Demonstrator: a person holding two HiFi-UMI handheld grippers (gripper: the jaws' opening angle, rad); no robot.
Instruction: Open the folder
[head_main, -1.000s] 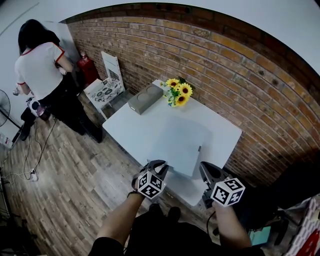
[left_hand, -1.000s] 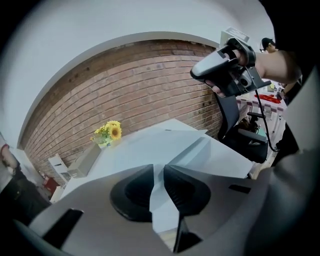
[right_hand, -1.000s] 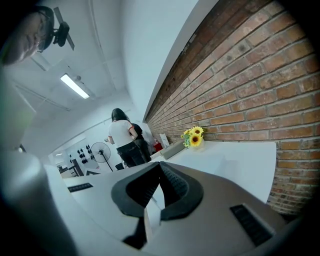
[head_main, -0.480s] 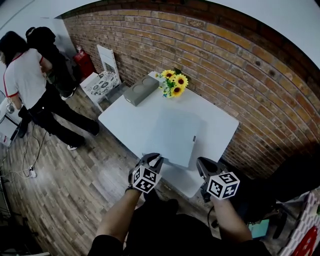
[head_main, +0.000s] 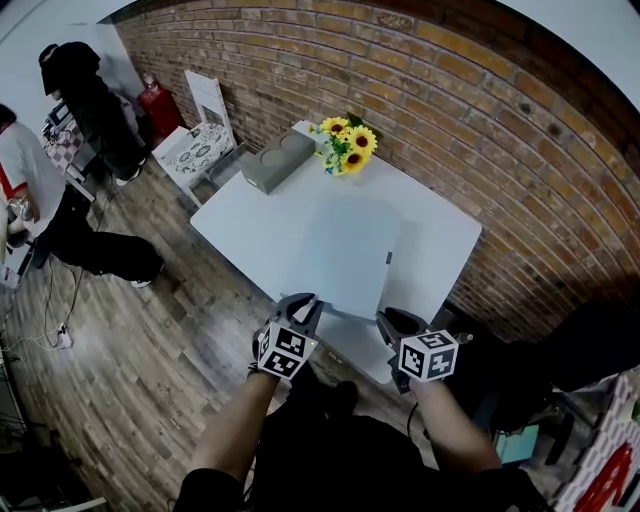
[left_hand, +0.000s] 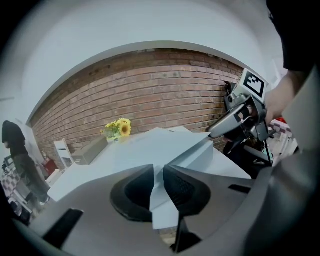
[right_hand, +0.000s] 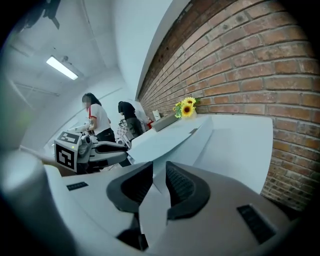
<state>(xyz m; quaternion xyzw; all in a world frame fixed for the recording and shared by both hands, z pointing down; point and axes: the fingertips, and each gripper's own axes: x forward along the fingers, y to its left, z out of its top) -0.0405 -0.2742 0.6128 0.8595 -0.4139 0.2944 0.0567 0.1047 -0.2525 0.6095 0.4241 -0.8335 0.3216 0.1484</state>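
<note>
A pale blue-grey folder (head_main: 345, 255) lies on the white table (head_main: 245, 215), its near edge hanging over the table's front. My left gripper (head_main: 303, 303) is shut on the folder's near left corner, and the sheet (left_hand: 165, 200) shows pinched between its pads in the left gripper view. My right gripper (head_main: 388, 318) is at the near right corner. Its jaws are opening, and the folder's edge (right_hand: 155, 210) runs through the gap between its pads. The cover (left_hand: 185, 142) looks slightly raised over the lower leaf.
Sunflowers (head_main: 345, 140) and a grey box (head_main: 270, 160) stand at the table's far end, against the brick wall (head_main: 480, 130). A white chair (head_main: 205, 135) and a red extinguisher (head_main: 158, 100) are beyond. Two people (head_main: 30, 190) stand on the wooden floor at far left.
My right gripper has sunk to the folder's near edge and its jaws have parted. The left gripper has kept its grip and place. The people have moved further left.
</note>
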